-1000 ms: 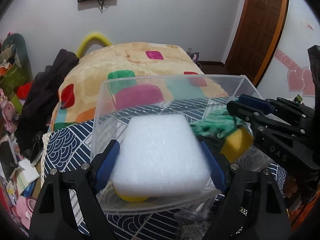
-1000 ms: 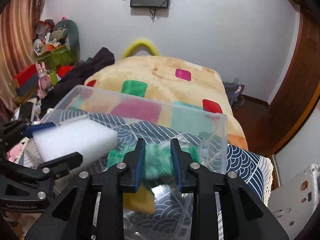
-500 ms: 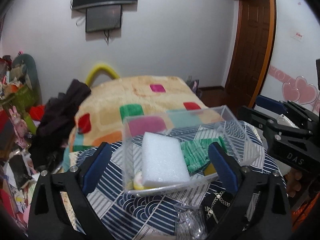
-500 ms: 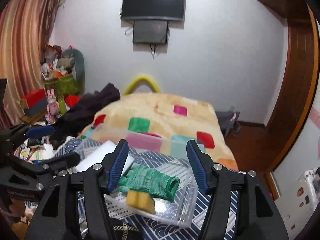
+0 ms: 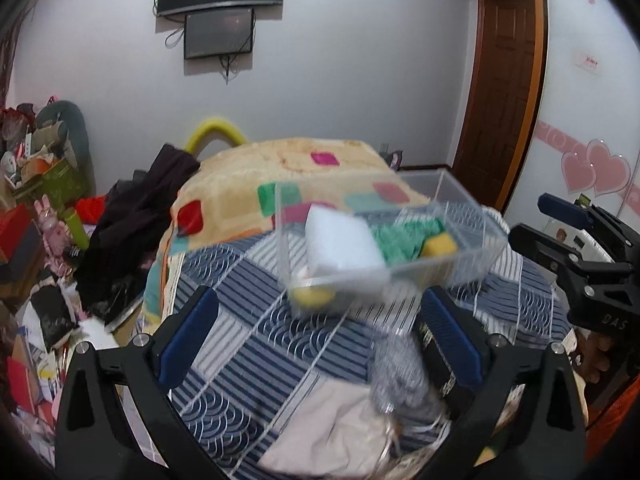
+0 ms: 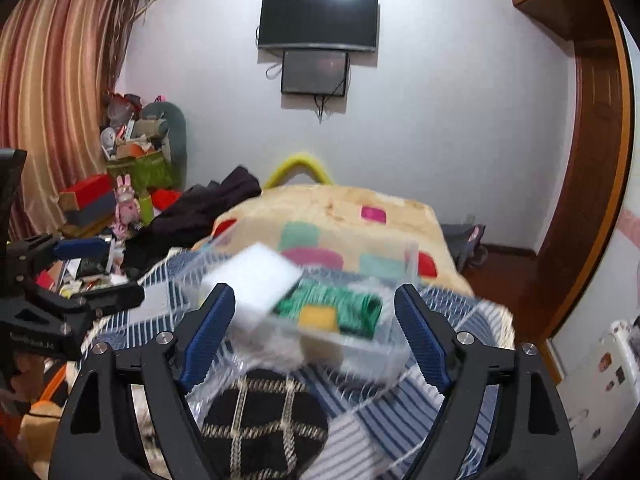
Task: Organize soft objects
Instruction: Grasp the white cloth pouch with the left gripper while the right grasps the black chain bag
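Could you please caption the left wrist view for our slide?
Open left hand-held gripper facing clear box holding white foam block.

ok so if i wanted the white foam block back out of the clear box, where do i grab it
Take the white foam block across its two long sides, coming down from above through the open top of the clear box. It lies tilted, its broad face up, resting on something yellow, so its raised edges are free. The green cloth crowds its right side.
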`<state>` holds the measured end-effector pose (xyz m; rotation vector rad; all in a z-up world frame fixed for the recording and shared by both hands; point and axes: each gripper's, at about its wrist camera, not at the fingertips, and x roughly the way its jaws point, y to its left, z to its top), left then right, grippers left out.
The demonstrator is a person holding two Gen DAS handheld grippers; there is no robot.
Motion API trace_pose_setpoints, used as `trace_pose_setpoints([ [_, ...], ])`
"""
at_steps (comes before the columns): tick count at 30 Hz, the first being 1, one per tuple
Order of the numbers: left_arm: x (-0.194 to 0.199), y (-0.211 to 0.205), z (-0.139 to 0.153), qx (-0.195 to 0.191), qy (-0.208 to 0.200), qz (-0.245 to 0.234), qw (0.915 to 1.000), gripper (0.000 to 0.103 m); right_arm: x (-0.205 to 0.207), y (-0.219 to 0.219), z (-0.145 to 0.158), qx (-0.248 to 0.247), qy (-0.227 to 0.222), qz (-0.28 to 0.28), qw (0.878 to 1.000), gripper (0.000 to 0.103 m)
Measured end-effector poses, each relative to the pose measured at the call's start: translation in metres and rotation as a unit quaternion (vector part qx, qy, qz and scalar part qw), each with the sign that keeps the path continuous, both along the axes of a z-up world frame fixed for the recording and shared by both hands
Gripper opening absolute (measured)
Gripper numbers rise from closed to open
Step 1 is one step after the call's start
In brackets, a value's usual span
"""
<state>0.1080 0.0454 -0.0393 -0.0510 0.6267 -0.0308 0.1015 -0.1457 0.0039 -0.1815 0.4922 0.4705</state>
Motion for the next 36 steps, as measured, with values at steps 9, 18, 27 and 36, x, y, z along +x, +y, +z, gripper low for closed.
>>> trace_pose_setpoints([
  [9,-0.018,0.010,-0.059,-0.004,0.064,0.016,0.9978,0.103,-0.009,0.000,-0.055,-0.006,0.088,-0.004,0.996,0.080],
  [18,-0.027,0.008,-0.106,-0.012,0.118,0.008,0.9929,0.103,-0.009,0.001,-0.097,-0.019,0.152,-0.001,0.988,0.079],
  [27,-0.026,0.008,-0.122,-0.060,0.131,-0.013,0.9894,0.064,-0.015,-0.014,-0.097,0.007,0.157,0.005,0.987,0.027],
  [36,-0.040,0.009,-0.116,-0.066,0.120,-0.009,0.9905,0.020,-0.030,-0.025,-0.080,0.010,0.115,-0.005,0.993,0.020],
])
